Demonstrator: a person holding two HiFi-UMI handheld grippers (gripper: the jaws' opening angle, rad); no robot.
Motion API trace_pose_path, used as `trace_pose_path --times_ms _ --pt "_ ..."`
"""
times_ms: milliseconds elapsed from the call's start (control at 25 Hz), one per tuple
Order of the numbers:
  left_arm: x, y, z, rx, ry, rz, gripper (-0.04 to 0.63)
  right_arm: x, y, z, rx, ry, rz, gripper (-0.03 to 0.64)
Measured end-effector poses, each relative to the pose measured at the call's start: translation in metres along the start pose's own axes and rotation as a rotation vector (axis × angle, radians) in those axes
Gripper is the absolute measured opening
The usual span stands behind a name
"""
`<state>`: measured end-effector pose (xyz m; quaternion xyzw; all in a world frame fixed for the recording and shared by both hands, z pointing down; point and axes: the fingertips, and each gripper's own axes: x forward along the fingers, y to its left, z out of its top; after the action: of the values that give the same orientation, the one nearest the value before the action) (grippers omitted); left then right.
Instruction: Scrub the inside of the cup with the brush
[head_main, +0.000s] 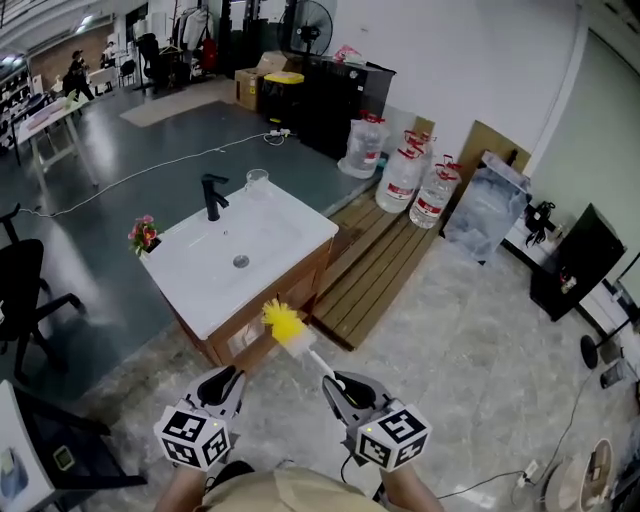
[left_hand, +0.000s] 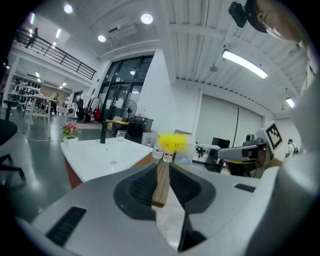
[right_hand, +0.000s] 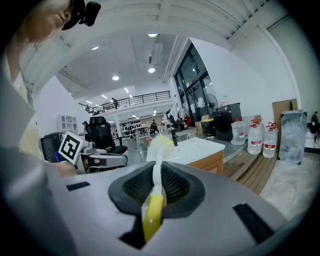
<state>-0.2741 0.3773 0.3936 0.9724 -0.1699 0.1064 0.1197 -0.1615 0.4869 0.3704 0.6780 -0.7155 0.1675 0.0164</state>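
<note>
A clear cup (head_main: 257, 181) stands on the far corner of the white sink (head_main: 200, 290), beside the black faucet (head_main: 213, 195). Both grippers hover low in the head view, well short of the sink's near corner. My right gripper (head_main: 335, 382) is shut on the brush (head_main: 283, 322), whose white handle runs forward to a yellow bristle head. In the right gripper view the brush (right_hand: 152, 210) is pinched between the pads of that gripper (right_hand: 159, 172). My left gripper (head_main: 228, 378) holds nothing; in its own view the left gripper (left_hand: 162, 170) shows only a narrow gap between its jaws. The cup (left_hand: 120, 134) is far ahead.
A small flower pot (head_main: 144, 235) sits on the sink's left corner. A wooden deck (head_main: 365, 265) lies right of the sink, with large water bottles (head_main: 405, 175) behind it. A black chair (head_main: 25, 300) stands at the left. A cable (head_main: 150, 170) crosses the floor beyond.
</note>
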Motion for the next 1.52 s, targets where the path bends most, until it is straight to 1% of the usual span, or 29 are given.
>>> trace_pose_path --times_ms 160,280,480,680,880,1000,1120,1240,1360,1520 --pt "0.015 -0.01 0.0 0.013 0.02 -0.019 0.084 -0.001 -0.009 0.001 0.01 -0.006 0.012 0.048" --pt "0.026 -0.009 -0.001 0.016 0.026 -0.026 0.084 0.003 -0.016 -0.001 0.02 -0.002 0.009 0.048" --pt "0.054 0.006 -0.001 0.032 0.052 -0.005 0.086 0.017 -0.034 0.0 0.038 0.016 -0.005 0.048" --pt "0.105 0.025 0.019 0.057 0.046 -0.035 0.095 0.04 -0.059 0.013 0.014 0.037 -0.041 0.048" --pt "0.156 0.058 0.039 0.068 0.035 -0.04 0.138 0.077 -0.095 0.036 0.003 0.042 -0.086 0.048" --pt "0.181 0.084 0.05 0.099 0.03 -0.016 0.167 0.105 -0.117 0.051 0.003 0.042 -0.102 0.048" --pt "0.202 0.115 0.063 0.127 0.024 0.018 0.195 0.139 -0.135 0.067 -0.009 0.047 -0.1 0.048" --pt "0.219 0.142 0.075 0.135 0.021 0.029 0.21 0.173 -0.149 0.081 -0.026 0.058 -0.095 0.048" --pt "0.234 0.16 0.081 0.144 0.024 0.031 0.218 0.197 -0.157 0.094 -0.048 0.062 -0.088 0.048" --pt "0.256 0.179 0.082 0.19 0.039 0.034 0.238 0.23 -0.172 0.105 -0.082 0.073 -0.078 0.048"
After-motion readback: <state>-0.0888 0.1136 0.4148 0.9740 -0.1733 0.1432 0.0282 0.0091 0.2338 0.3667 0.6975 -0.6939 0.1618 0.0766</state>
